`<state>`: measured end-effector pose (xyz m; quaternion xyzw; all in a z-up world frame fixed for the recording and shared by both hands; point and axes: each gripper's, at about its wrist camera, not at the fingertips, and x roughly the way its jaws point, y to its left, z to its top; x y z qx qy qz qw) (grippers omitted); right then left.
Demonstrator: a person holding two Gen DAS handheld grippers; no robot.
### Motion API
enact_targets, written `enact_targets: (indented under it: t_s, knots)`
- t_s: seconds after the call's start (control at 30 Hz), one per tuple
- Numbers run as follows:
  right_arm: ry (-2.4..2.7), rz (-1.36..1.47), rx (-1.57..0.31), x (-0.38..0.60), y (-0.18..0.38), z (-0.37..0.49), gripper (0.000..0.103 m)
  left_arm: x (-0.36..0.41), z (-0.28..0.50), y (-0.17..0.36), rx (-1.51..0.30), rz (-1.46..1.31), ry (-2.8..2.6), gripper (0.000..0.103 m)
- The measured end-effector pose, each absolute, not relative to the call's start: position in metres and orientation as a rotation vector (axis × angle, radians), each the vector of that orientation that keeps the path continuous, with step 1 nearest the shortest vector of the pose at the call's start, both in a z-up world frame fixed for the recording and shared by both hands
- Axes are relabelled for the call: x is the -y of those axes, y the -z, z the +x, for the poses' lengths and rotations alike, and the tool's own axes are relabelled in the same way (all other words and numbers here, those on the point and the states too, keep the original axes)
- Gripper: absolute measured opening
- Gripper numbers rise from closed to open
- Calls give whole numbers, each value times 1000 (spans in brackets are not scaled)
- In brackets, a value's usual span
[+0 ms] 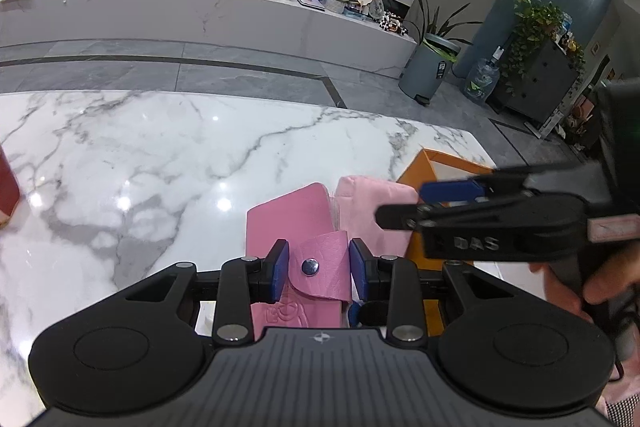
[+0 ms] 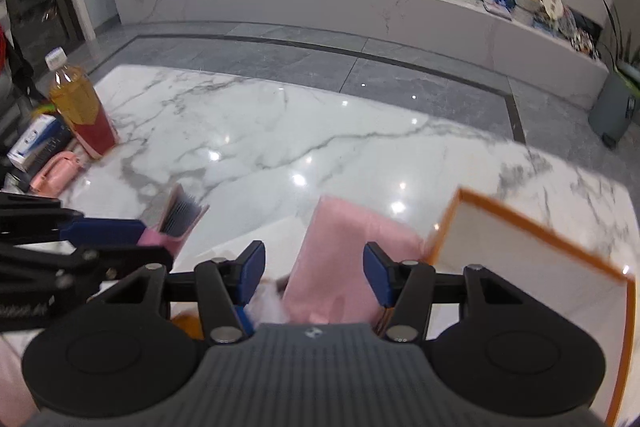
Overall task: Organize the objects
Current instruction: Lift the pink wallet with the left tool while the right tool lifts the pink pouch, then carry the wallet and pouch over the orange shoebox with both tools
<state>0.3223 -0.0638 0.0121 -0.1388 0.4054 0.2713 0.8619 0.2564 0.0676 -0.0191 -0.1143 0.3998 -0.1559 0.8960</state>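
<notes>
On the far left of the marble surface (image 2: 320, 131) stands a bottle (image 2: 78, 103) of amber drink, with a small carton (image 2: 38, 143) and a pink case (image 2: 56, 171) beside it, all well apart from my work.

Nearer, my left gripper (image 1: 319, 269) pinches a pink leather wallet (image 1: 292, 223) by its snap strap. The 2 blue fingers (image 1: 279, 261) press against the strap's sides, set narrow. In the right wrist view its card slots fan out at the far end, so it is hanging open from my hold. I judge it light, fairly stiff in the covers but floppy at the fold, and smooth enough to slip. The strap is a thin handle, so gripping across the folded body would be safer.

Just right of it lies a pale pink cloth pouch (image 2: 344, 247), soft and limp. My right gripper (image 2: 314, 273) hovers over it with fingers spread to either side, not visibly pressing it. Being cloth, it will sag and bunch, so I would take it near the middle.

Furthest right sits an orange-rimmed box (image 2: 532, 243), open and white inside, touching the pouch's edge. It looks like the likely place for both pink things.
</notes>
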Motion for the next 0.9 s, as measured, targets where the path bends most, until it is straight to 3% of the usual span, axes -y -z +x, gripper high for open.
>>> enact_targets:
  t_s: [0.23, 0.3, 0.33, 0.47, 0.63, 0.9]
  knots:
    - [-555, -474, -827, 22, 6, 354, 58, -74, 267, 23, -834, -243, 316, 38]
    - [-535, -522, -850, 16, 15, 359, 48, -76, 267, 23, -834, -243, 315, 38]
    - [-523, -541, -858, 15, 18, 359, 32, -77, 266, 23, -834, -245, 314, 38]
    - [-499, -586, -831, 18, 17, 346, 22, -78, 261, 21, -836, -251, 307, 38]
    - [-464, -538, -734, 29, -13, 315, 21, -82, 245, 9, -815, -264, 303, 38]
    - [-489, -200, -694, 42, -54, 261, 21, -97, 204, -3, -786, -312, 247, 38]
